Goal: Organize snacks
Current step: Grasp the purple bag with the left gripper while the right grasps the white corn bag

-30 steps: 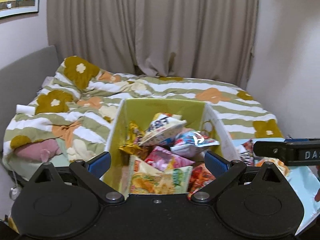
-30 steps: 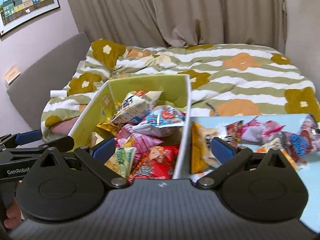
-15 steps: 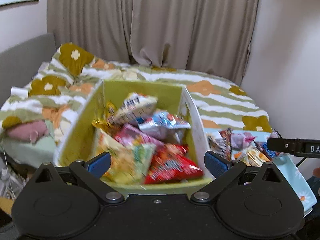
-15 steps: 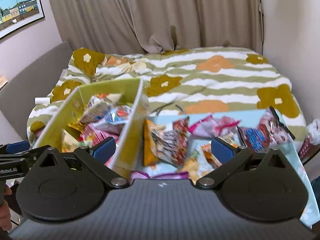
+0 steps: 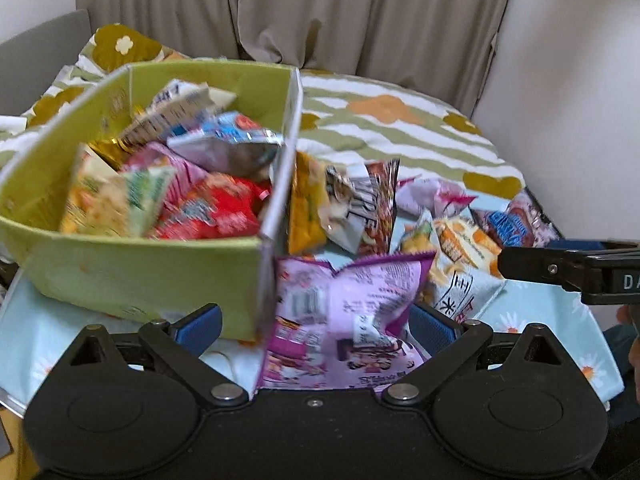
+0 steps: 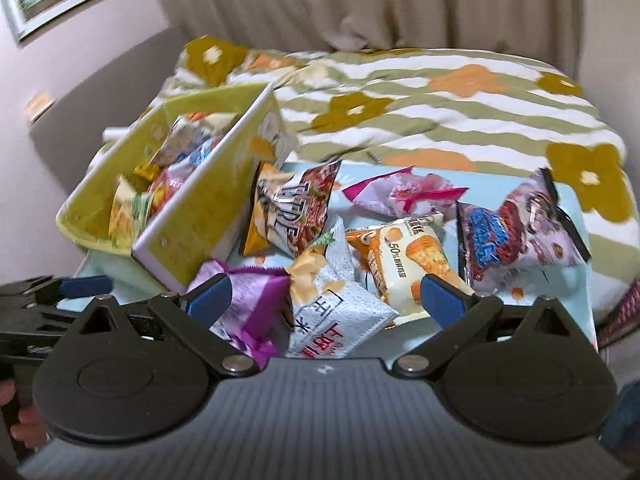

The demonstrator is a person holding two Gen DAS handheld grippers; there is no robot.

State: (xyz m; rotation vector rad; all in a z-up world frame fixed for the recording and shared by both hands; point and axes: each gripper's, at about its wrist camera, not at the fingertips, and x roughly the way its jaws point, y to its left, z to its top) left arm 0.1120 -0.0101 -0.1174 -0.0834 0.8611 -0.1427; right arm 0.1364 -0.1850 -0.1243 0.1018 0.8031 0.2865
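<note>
A green cardboard box (image 5: 132, 276) (image 6: 208, 208) stands on the left of the table, filled with several snack bags. Loose bags lie to its right: a purple bag (image 5: 344, 312) (image 6: 252, 304), a white bag with red print (image 6: 340, 316), an orange-and-white bag (image 6: 404, 256), a brown bag (image 6: 296, 208), a pink bag (image 6: 400, 196) and a blue-and-purple bag (image 6: 516, 236). My left gripper (image 5: 316, 326) is open, low over the purple bag and the box's near corner. My right gripper (image 6: 326, 298) is open above the white bag. Neither holds anything.
The table wears a light blue daisy cloth (image 5: 532, 320) (image 6: 576, 280). Behind it lies a bed with a striped floral duvet (image 6: 440, 108), then beige curtains (image 5: 320, 12). A white wall (image 5: 572, 100) closes the right side. The right gripper's body (image 5: 572, 268) juts in beside the bags.
Both views have swung right and dropped closer to the table. The box now sits to the left, and the loose bags fill the space between each gripper's open fingers.
</note>
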